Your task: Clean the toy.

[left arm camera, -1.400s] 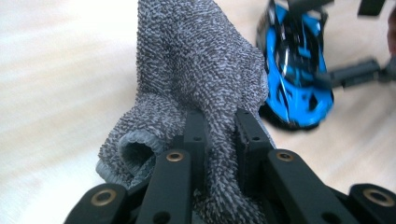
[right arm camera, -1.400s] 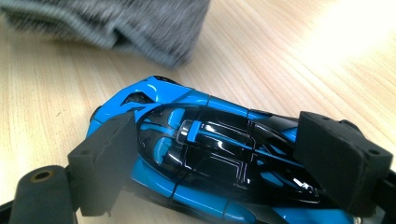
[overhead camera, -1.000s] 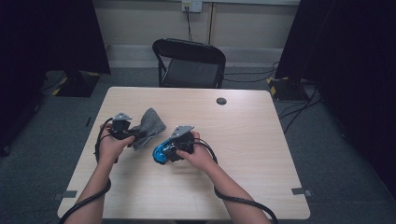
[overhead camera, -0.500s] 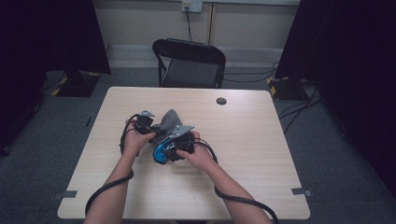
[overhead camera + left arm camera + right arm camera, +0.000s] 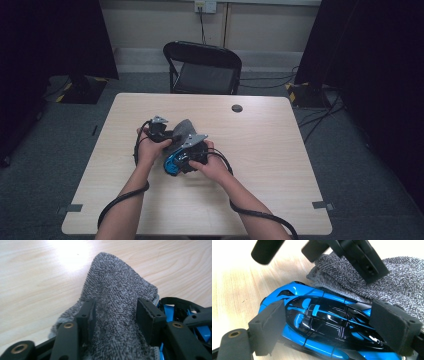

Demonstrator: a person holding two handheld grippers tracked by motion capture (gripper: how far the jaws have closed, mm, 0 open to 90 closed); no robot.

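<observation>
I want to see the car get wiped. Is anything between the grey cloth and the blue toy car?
No. The grey cloth in the left tool already lies against the blue toy car, which sits between the right tool's jaws.

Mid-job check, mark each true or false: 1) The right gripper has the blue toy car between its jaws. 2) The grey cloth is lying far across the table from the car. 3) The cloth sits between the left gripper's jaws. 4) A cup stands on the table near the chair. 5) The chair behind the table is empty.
1) True: the blue toy car sits between the right gripper jaws.
2) False: the grey cloth lies right against the car.
3) True: it sits between the left gripper jaws, which have just been opening.
4) False: there is a small dark round disc, no cup.
5) True: the black chair is empty.
</observation>
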